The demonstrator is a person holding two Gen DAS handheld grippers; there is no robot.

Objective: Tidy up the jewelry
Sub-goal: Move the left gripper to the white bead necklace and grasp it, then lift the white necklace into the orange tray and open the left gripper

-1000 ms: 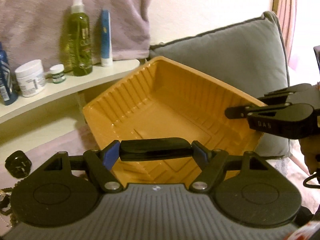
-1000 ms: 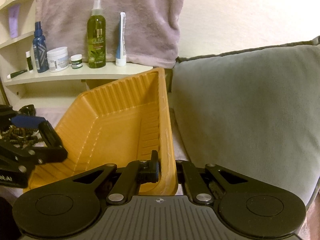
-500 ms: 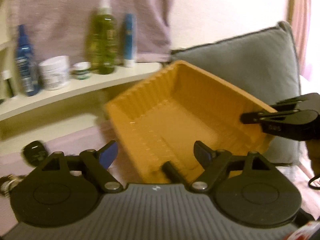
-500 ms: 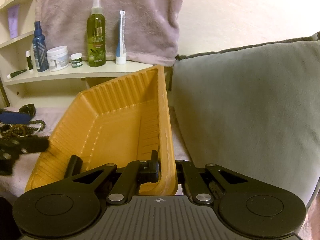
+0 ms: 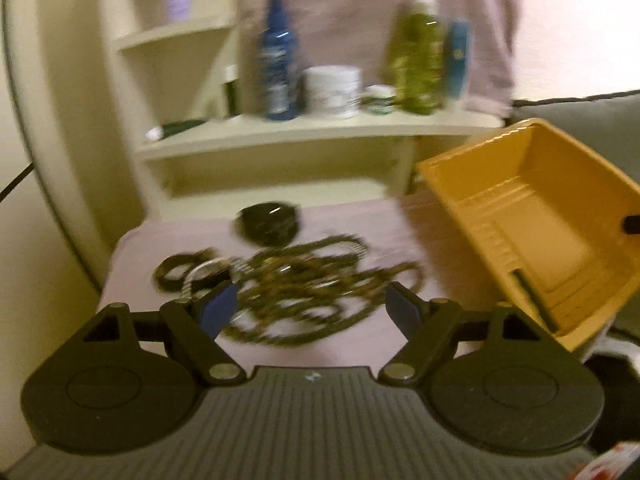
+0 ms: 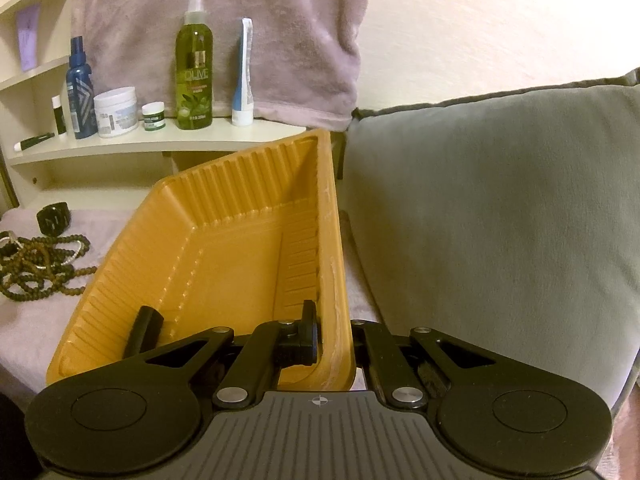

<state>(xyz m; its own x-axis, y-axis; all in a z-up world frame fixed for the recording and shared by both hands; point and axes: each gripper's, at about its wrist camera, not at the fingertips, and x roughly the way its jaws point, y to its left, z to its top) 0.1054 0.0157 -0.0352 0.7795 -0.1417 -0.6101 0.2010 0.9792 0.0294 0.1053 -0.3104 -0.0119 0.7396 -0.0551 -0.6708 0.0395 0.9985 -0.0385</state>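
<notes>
My right gripper is shut on the near rim of the orange ribbed tray, holding it tilted above the pale cloth. A black bar-shaped piece lies inside the tray at its low end. In the left wrist view, which is blurred, my left gripper stands open with nothing between its blue pads. It hangs just above a tangle of brown bead necklaces. Dark rings lie left of the tangle and a black round bracelet lies behind it. The tray is at the right.
A cream shelf behind the cloth carries a green spray bottle, a blue bottle, a white jar and a tube. A mauve towel hangs above. A grey cushion fills the right side.
My left gripper let the black bar go into the tray, then swung left to hang over the bead necklaces. The right gripper and the tray have stayed put.
</notes>
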